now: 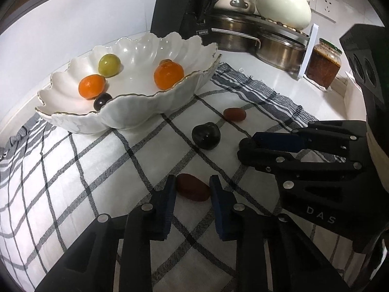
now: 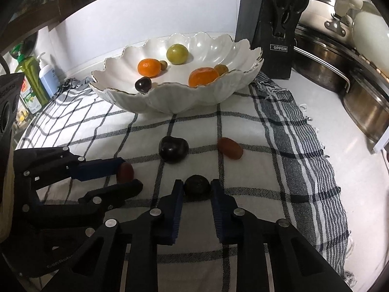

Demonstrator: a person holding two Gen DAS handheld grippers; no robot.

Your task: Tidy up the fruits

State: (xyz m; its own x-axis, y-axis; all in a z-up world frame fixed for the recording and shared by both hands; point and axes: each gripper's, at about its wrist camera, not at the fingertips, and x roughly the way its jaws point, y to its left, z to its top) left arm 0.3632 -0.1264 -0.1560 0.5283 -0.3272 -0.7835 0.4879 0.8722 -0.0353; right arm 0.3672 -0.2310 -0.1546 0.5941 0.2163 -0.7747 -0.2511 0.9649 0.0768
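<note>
Two glossy oranges (image 2: 148, 67) lie in the scalloped, gilt-rimmed white bowl (image 2: 170, 97). In front of it on the checked woven cloth (image 2: 279, 146), the right gripper (image 2: 196, 191) fingers clamp a dark wrinkled fruit (image 2: 196, 187) and the left gripper (image 1: 192, 188) fingers clamp a smooth reddish oval fruit (image 1: 192, 187). Beside the bowl, a black knife block (image 2: 279, 36) reads "OPPEIN".

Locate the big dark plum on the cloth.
The dark plum lies mid-cloth in front of the bowl, between two reddish fruits, beyond both grippers.

Left hand-held gripper (image 1: 193, 189): pitched down toward table, jaws narrowed on dark red fruit (image 1: 193, 187), pads against its sides. Right hand-held gripper (image 2: 196, 189): same downward pitch, just beside left, jaws pinching dark round fruit (image 2: 196, 187).
</note>
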